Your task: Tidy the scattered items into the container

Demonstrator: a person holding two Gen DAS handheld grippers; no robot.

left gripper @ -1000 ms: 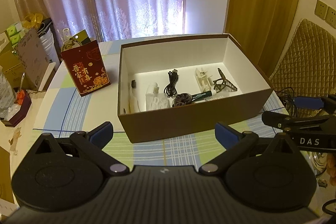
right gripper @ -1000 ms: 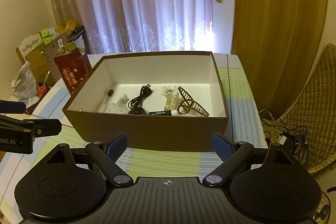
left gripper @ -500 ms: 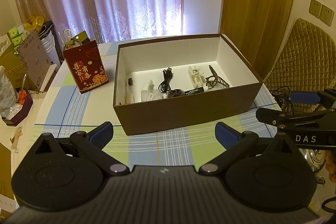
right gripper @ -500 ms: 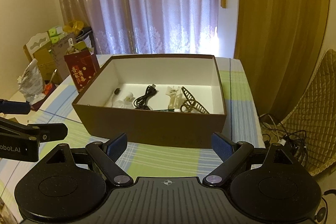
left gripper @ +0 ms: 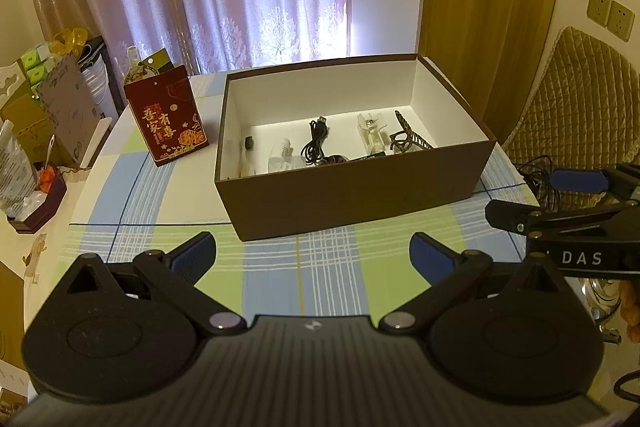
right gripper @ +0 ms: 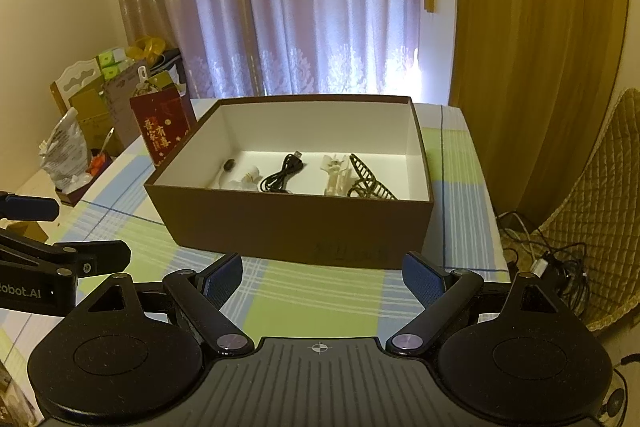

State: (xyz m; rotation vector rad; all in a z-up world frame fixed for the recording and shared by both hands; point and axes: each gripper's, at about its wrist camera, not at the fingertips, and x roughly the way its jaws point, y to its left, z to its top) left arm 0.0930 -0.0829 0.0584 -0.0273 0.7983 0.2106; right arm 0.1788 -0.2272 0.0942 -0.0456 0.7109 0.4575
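- Brown cardboard box with white inside [left gripper: 352, 183] stands open-topped on the checked blue-and-green tablecloth [left gripper: 332, 267], at 12 o'clock from both grippers.
- Inside lie a coiled black USB cable [right gripper: 282, 175], a dark claw hair clip [right gripper: 370, 183] and a clear clip [left gripper: 372, 133].
- Left gripper [left gripper: 312, 255] is spread wide, holding nothing.
- Right gripper [right gripper: 322, 273] likewise gapes empty.
- Red gift bag with gold lettering [left gripper: 166, 115] stands at the box's 9 o'clock.

Checked tablecloth [left gripper: 320, 267] under brown box [left gripper: 360, 195]
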